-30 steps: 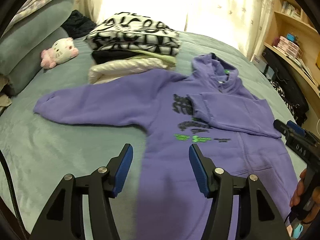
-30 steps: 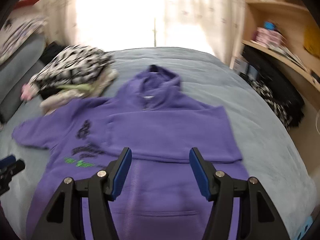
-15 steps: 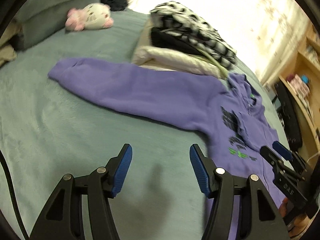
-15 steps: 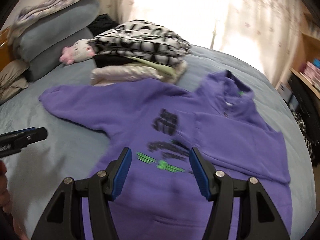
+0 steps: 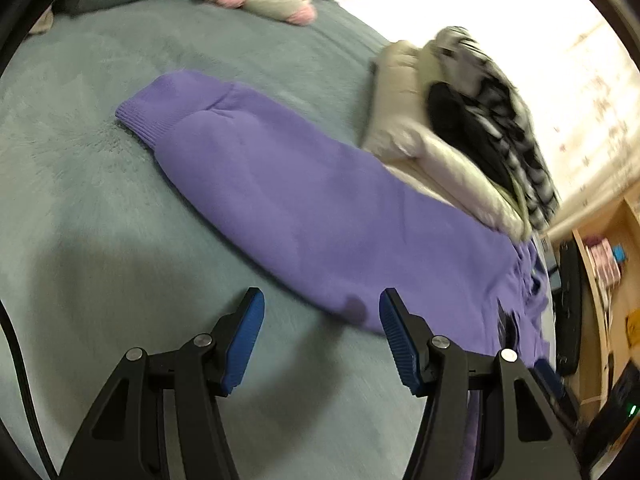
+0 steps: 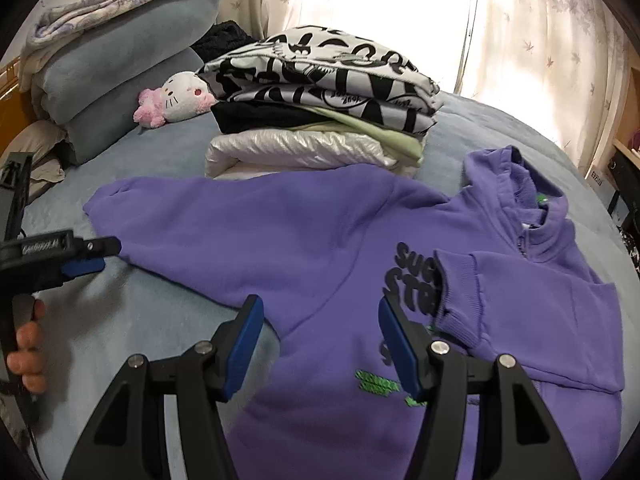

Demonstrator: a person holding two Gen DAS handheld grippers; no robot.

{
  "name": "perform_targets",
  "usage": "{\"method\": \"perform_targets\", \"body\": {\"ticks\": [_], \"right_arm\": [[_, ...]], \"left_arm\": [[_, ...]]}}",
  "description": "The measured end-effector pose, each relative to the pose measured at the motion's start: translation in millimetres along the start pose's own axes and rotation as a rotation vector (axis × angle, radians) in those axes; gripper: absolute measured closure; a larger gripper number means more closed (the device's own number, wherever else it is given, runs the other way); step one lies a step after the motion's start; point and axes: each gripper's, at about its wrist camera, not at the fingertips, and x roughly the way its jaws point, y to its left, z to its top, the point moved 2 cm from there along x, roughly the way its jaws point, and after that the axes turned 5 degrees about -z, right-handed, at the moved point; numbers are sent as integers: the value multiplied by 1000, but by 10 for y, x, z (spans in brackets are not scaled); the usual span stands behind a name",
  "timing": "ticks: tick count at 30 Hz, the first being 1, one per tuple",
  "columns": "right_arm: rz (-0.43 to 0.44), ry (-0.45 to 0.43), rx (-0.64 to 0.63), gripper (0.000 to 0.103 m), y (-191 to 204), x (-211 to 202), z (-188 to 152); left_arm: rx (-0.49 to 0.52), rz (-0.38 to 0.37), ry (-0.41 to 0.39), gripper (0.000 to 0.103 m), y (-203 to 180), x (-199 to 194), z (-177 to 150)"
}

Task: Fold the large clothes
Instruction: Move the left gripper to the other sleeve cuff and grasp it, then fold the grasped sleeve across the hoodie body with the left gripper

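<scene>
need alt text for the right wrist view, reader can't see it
A purple hoodie lies face up on a grey-blue bed, one sleeve folded across its chest and the other stretched out flat. The open right gripper hovers over it, and the left gripper nears the outstretched cuff. Behind sit a stack of folded clothes and a plush toy.

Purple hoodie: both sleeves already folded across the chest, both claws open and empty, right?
Not both. Only one sleeve of the purple hoodie is folded across the chest; the other sleeve lies stretched out on the bed, as the right wrist view shows. Both claws, left and right, are open and empty.
</scene>
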Motion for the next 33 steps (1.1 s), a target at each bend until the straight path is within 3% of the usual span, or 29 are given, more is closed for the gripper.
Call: {"method": "perform_targets", "body": {"ticks": [6, 9, 10, 12, 13, 16, 20, 25, 28, 33], "right_arm": [[1, 23, 36, 43, -6, 227, 37], [8, 42, 69, 43, -58, 302, 7], [11, 50, 82, 43, -81, 317, -11], [13, 63, 113, 43, -159, 323, -57], [14, 68, 130, 43, -204, 310, -78], [23, 72, 190, 43, -377, 213, -152], [21, 55, 249, 43, -642, 6, -259], [-6, 4, 321, 43, -1077, -352, -360], [-10, -21, 386, 43, -1368, -552, -437], [-31, -56, 471, 43, -1862, -838, -639]], "left_arm": [[-82, -65, -6, 45, 263, 218, 322], [-101, -51, -31, 45, 318, 293, 470], [-103, -38, -38, 51, 320, 298, 500], [-80, 42, -53, 74, 281, 333, 582], [-56, 92, -54, 91, 251, 343, 615], [-9, 115, -87, 96, 67, 248, 641], [129, 89, -155, 98, -526, -31, 556], [359, -46, -209, 98, -1768, -413, 194], [497, -113, -193, 98, -2536, -461, -86], [629, -183, -136, 98, -3440, -237, -619]]}}
